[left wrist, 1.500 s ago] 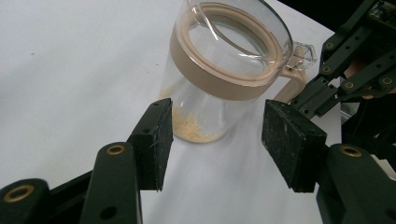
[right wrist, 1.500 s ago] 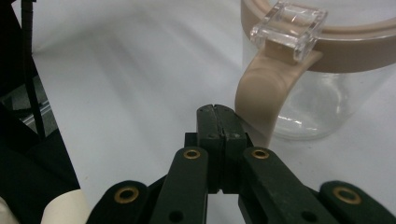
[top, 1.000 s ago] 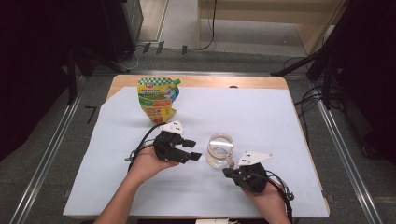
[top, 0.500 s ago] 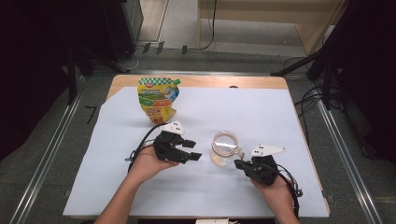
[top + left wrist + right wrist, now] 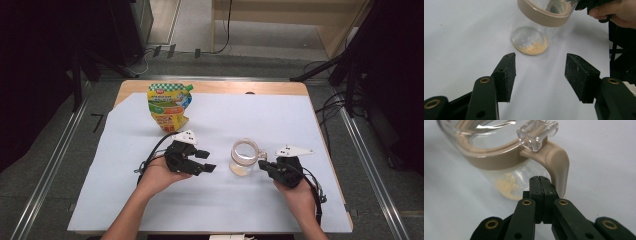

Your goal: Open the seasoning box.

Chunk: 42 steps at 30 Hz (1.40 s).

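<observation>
Right gripper (image 5: 541, 180), nearest in its own view: jaws pressed flat together, nothing between them. Tips sit just beside the tan handle (image 5: 557, 161) of the clear jug (image 5: 499, 152), by its inner curve; contact cannot be told. A clear thumb tab (image 5: 537, 132) tops the handle.

Left gripper (image 5: 540, 72): jaws spread wide, empty, aimed at the jug's base, well short of it. A little pale yellow powder (image 5: 534, 48) lies in the jug's bottom. The jug carries a tan band below its rim.

High view: jug (image 5: 245, 156) stands upright on the white sheet (image 5: 280, 120) between the two grippers, right gripper (image 5: 274, 169) close at its handle side, left gripper (image 5: 205, 162) a little apart.

Farther back: a yellow-green spouted pouch (image 5: 169, 106) stands on the sheet, well apart from the jug. Red logo near its top; print too small to read.

Table edge (image 5: 225, 88) wooden beyond the sheet.
</observation>
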### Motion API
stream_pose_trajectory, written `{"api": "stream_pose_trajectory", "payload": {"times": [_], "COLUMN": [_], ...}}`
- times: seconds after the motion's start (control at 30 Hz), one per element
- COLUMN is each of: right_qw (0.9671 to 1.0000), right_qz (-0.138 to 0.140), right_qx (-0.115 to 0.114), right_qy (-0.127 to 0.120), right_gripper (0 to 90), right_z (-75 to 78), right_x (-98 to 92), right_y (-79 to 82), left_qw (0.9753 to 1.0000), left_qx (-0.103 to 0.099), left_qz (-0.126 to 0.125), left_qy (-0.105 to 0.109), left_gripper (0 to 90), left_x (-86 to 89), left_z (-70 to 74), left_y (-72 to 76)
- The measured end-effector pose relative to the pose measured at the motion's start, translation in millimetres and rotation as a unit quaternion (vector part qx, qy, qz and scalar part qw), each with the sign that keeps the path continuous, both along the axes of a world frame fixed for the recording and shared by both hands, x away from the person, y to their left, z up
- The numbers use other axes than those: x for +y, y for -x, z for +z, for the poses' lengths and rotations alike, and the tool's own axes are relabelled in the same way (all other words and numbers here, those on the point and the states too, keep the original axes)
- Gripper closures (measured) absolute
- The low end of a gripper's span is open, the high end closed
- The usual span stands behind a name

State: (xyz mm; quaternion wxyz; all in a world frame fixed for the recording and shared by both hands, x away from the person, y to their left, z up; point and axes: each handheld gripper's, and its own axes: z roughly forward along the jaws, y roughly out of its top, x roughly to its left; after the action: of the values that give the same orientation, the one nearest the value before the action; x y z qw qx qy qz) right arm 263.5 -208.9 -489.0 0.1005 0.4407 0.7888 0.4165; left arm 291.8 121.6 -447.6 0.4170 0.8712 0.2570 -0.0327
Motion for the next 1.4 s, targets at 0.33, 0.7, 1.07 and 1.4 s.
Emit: {"api": "stream_pose_trajectory", "payload": {"times": [0.33, 0.7, 1.07, 1.4], "right_qw": [0.9996, 0.9998, 0.999, 0.9989], "right_qz": [-0.011, -0.004, 0.034, 0.038], "right_qx": [-0.021, -0.014, -0.001, -0.008], "right_qy": [0.013, 0.016, 0.029, 0.025], "right_gripper": [90.0, 90.0, 90.0, 90.0], "right_z": [-8.2, -15.5, -23.0, -16.3], "right_x": [3.7, 12.3, 31.8, 31.1], "right_y": [-26.6, -39.7, -36.0, -38.5], "left_qw": [1.0, 0.9998, 0.9997, 0.9994], "left_qx": [0.001, 0.001, -0.003, -0.006], "left_qz": [0.003, 0.018, 0.024, 0.035], "left_qy": [-0.004, -0.002, 0.006, 0.006], "left_gripper": [42.2, 39.0, 36.9, 31.6], "left_x": [1.8, 9.4, 10.4, 0.9], "left_z": [-2.9, -2.8, -2.7, -2.8], "left_y": [2.8, 5.9, 6.1, -0.5]}}
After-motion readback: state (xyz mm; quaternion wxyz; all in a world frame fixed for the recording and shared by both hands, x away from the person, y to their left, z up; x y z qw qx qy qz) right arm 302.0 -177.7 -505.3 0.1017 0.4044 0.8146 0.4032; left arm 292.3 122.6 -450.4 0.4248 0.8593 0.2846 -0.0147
